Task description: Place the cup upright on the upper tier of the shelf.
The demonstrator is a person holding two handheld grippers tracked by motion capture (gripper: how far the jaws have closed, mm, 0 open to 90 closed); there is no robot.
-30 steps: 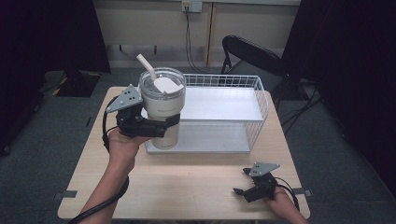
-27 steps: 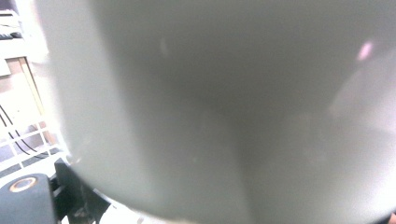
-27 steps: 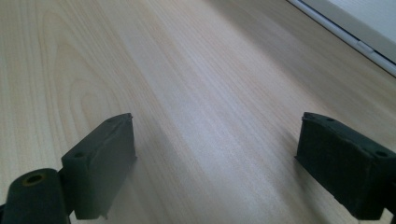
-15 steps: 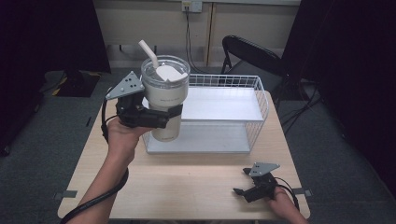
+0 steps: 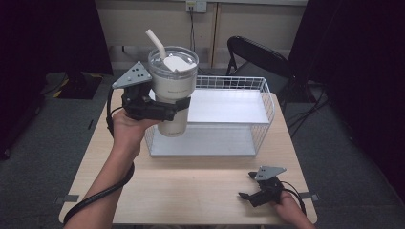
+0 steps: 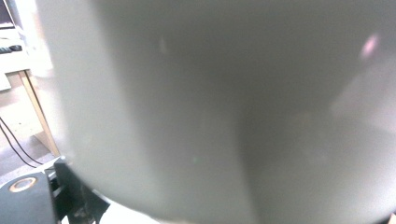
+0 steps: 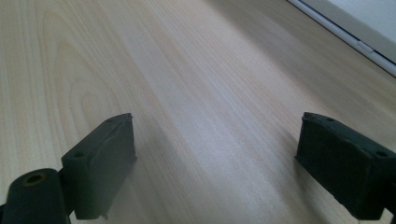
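left gripper (image 5: 179,107): black two-jaw tool with a grey three-cornered plate, held in the person's left hand (image 5: 126,131); its jaws are clamped around the middle of the tumbler.
tumbler (image 5: 173,93): tall cream-white cup with a clear lid and a white straw (image 5: 155,44); it is lifted clear of the bench, upright, above the front left corner of the basket.
left gripper view: the tumbler wall (image 6: 224,107) is so close that it is a blurred grey-white surface; the jaw tips are hidden behind it, and only a dark piece of the gripper body shows at the lower left corner.
right gripper (image 5: 250,191): black tool with a grey plate, in the person's right hand (image 5: 289,210) at the near right corner of the bench; the hand is partly cut off by the lower edge.
right jaws: wide apart and holding nothing (image 7: 215,158); between them only the light wood shows.
bench (image 5: 200,186): pale wooden top; the near edge is cut off.
basket (image 5: 239,114): white wire basket with a flat white bottom, at the far middle of the bench; its front left corner is covered by the tumbler.
white edge: in the right gripper view a pale strip (image 7: 355,28) crosses the upper right corner; i cannot tell what it is.
around: a black folding chair (image 5: 260,55) behind the bench, grey carpet floor (image 5: 57,143), dark curtains at both sides where nothing can be made out.
cable (image 5: 102,195): black cable from the left gripper hangs along the forearm.
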